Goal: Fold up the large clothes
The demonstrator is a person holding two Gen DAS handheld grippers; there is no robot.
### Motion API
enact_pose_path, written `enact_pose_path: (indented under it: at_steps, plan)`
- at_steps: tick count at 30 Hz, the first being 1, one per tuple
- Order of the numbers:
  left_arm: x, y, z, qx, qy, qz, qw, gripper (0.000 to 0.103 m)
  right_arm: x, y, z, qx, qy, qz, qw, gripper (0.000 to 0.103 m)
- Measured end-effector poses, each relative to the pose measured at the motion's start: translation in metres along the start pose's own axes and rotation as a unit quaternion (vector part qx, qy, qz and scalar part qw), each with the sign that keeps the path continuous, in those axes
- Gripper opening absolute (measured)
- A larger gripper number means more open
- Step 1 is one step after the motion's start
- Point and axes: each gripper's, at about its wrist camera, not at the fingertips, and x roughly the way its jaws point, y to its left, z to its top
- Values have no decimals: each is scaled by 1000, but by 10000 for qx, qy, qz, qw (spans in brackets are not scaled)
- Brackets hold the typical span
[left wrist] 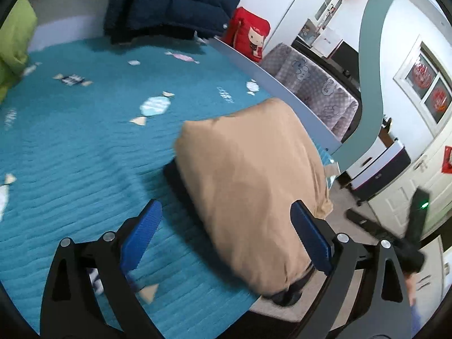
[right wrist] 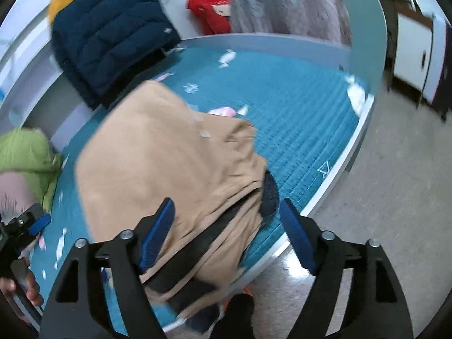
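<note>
A tan garment with dark trim (left wrist: 248, 186) lies folded in a bundle on the teal bedspread (left wrist: 84, 147), near the bed's edge. It also shows in the right wrist view (right wrist: 169, 163). My left gripper (left wrist: 226, 226) is open, its blue pads on either side of the bundle's near end, holding nothing. My right gripper (right wrist: 228, 226) is open above the garment's dark-edged end, which hangs over the bed edge. The left gripper also shows at the far left of the right wrist view (right wrist: 34, 223).
A navy puffer jacket (left wrist: 175, 0) hangs at the headboard. A green garment (left wrist: 14, 45) lies at the bed's far side. A red bag (left wrist: 248, 34) and a purple patterned cloth (left wrist: 313, 84) stand beyond the bed's side rail (left wrist: 271, 79). Grey floor (right wrist: 381, 197) lies beside the bed.
</note>
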Motion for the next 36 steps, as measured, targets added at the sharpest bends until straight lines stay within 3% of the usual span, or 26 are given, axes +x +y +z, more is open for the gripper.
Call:
enact_pose_path:
  at_steps: [8, 17, 20, 24, 36]
  plan:
    - [-99, 5, -44, 10, -247, 660, 9975, 97, -81, 116, -28, -1346, -66, 278, 9905, 95]
    - [-213, 5, -95, -346, -666, 1095, 9911, 98, -153, 218, -83, -2536, -291, 128, 9668, 95]
    - [-242, 0, -108, -357, -780, 1273, 9881, 98, -177, 235, -98, -2686, -441, 131, 9621, 95]
    - [-287, -13, -127, -184, -1173, 1838, 9758, 98, -207, 251, -115, -2776, -562, 229, 9588, 95]
    - [-382, -39, -156, -189, -1858, 2349, 9539, 98, -289, 272, -146, -3035, -1298, 472, 9428, 95]
